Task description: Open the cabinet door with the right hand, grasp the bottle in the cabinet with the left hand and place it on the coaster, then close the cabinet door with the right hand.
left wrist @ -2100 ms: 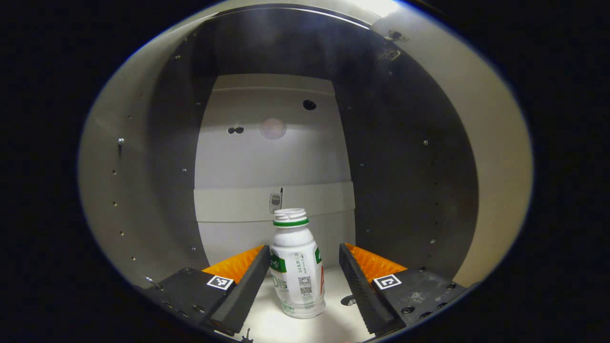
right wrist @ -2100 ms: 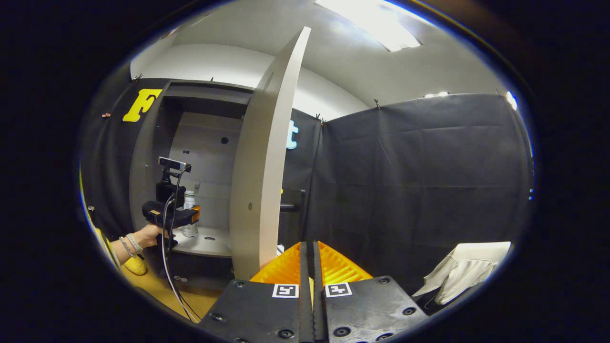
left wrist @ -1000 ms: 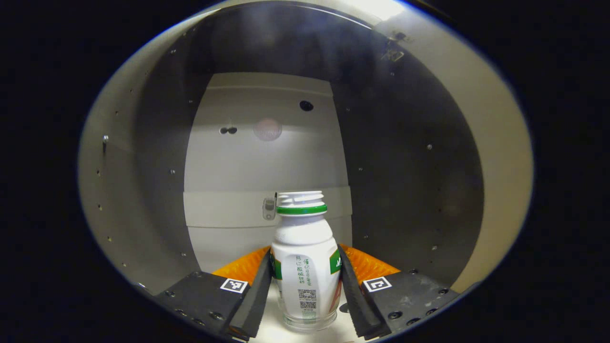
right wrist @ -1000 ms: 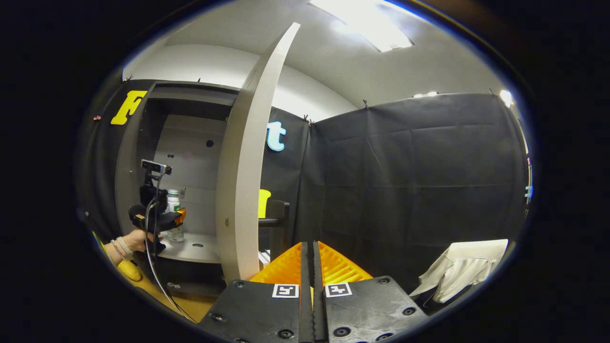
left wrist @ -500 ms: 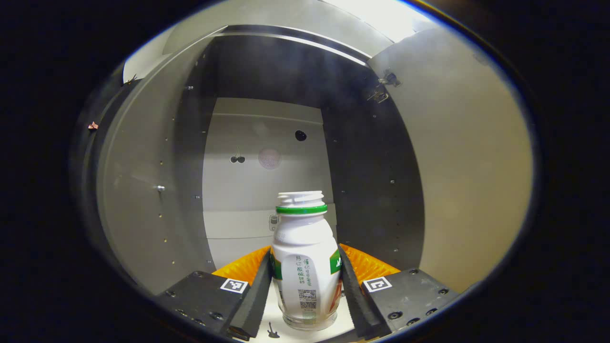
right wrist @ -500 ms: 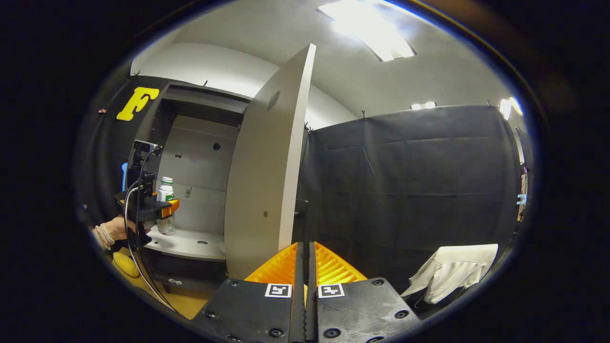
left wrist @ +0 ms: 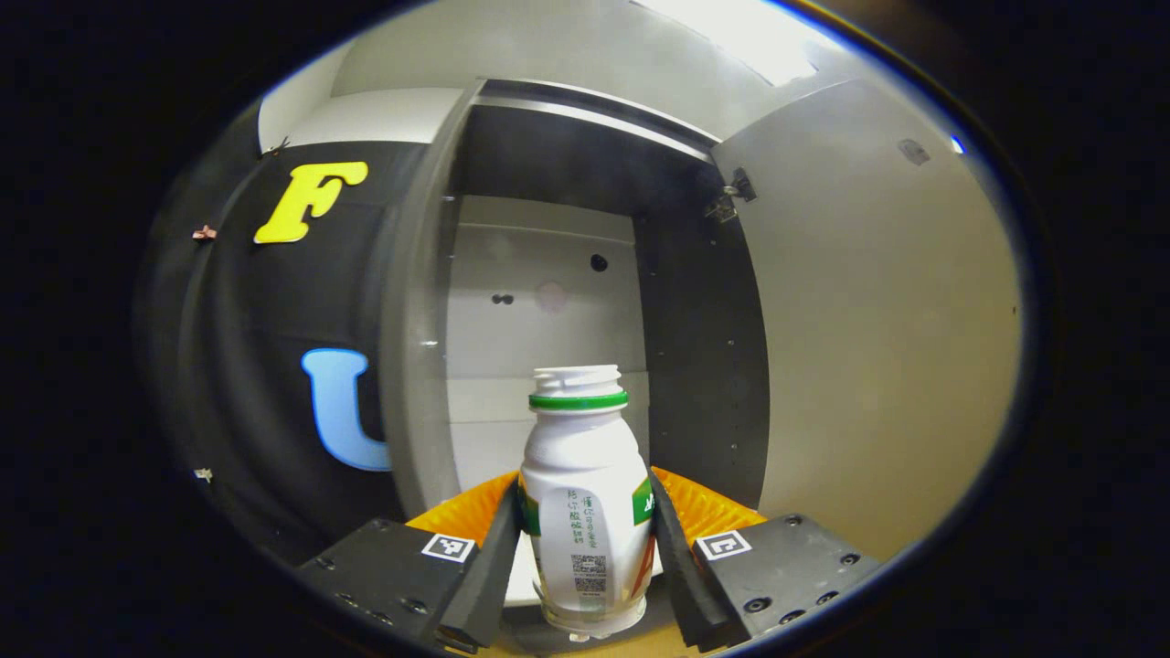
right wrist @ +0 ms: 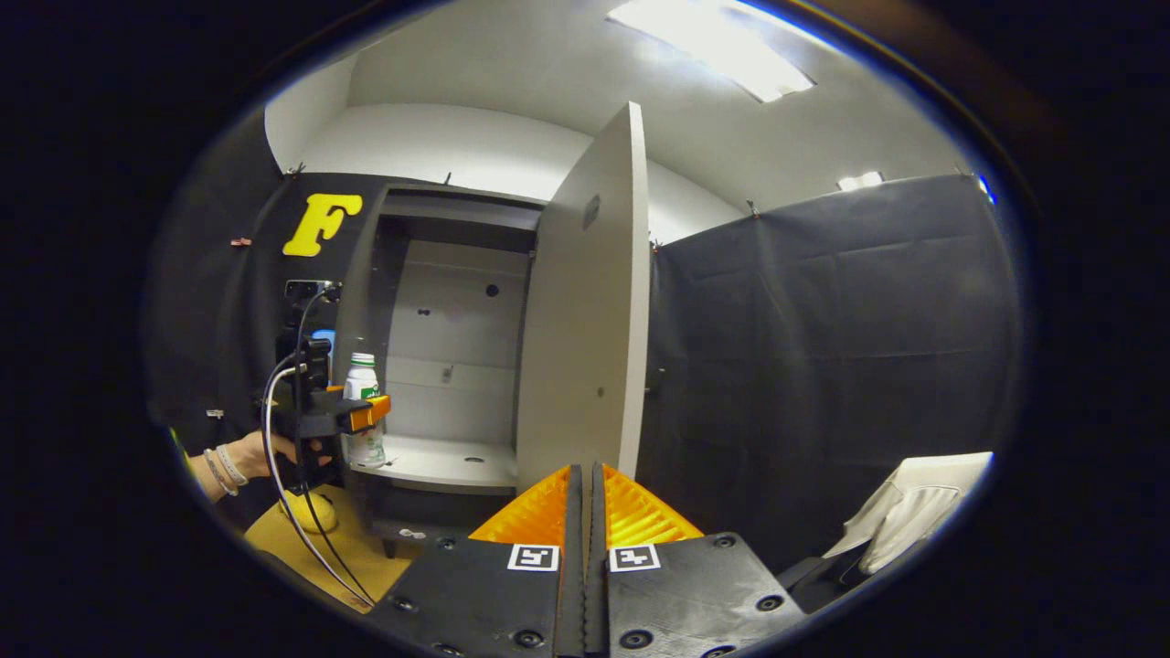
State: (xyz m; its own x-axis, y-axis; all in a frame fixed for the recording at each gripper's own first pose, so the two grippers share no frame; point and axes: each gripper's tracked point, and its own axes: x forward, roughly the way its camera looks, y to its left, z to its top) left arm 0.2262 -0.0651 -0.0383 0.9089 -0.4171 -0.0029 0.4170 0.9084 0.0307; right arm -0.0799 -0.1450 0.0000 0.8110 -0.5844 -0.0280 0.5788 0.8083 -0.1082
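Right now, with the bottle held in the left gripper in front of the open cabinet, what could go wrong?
1. The left gripper clamps the bottle low on its body, with the neck well above the fingers, so it may tip or slip on the way.
2. The bottle is level with the shelf edge; dropping too early could knock its base against the edge.
3. The door stands wide open beside the right gripper, which is shut, so a careless move could bump it.

Black cloth walls [right wrist: 823, 347], ceiling light [right wrist: 713, 46]
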